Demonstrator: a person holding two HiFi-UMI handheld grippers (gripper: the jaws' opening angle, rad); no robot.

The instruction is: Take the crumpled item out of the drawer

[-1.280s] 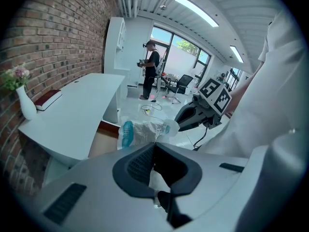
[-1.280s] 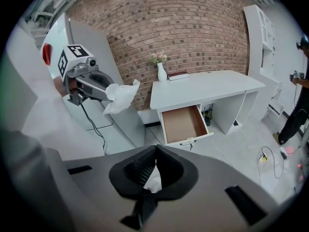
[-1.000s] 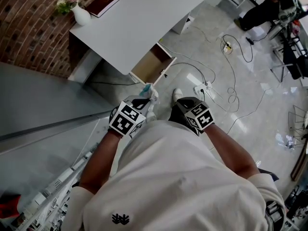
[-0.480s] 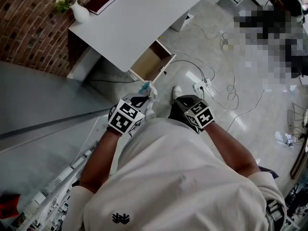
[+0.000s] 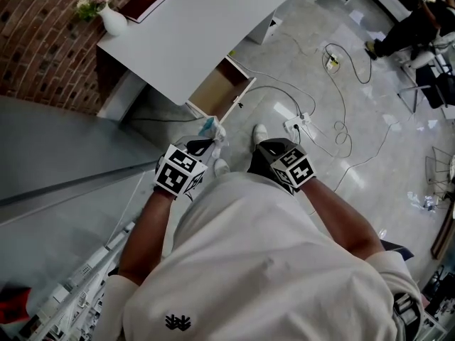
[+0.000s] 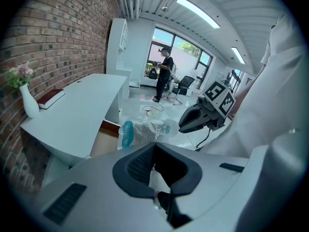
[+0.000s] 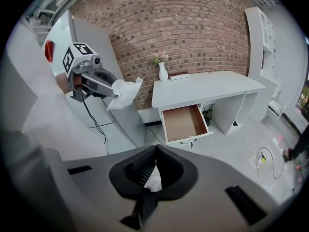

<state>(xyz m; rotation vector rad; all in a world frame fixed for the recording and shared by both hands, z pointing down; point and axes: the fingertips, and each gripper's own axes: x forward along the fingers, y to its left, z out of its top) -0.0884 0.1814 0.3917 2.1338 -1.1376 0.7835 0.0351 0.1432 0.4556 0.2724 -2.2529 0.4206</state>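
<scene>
Head view first: left gripper (image 5: 201,146) is out in front of the person's chest, clamped on the crumpled item (image 5: 210,127), a pale wad with a blue patch. It hangs in the air, well clear of the open drawer (image 5: 220,91) under the white desk (image 5: 213,27). Right gripper (image 5: 269,155) sits just beside it, carrying nothing that shows here.

Left gripper view now: jaws pinched together on the lower edge of the item (image 6: 145,132), and the wrinkled film fans out above the tips. The drawer's wooden floor (image 6: 103,140) looks bare in the slice visible. The wad looks very light, soft and crushable, probably slick film, so a firm pinch on a bunched fold should hold better than one on a loose flap.

Right gripper view: the right gripper's (image 7: 155,149) own jaws meet at the tips with nothing gripped; the small pale patch behind them I can't identify. Across the way the item (image 7: 125,93) droops from the left gripper (image 7: 112,88), and the drawer (image 7: 182,122) stands open and empty. Extraction looks done.
</scene>
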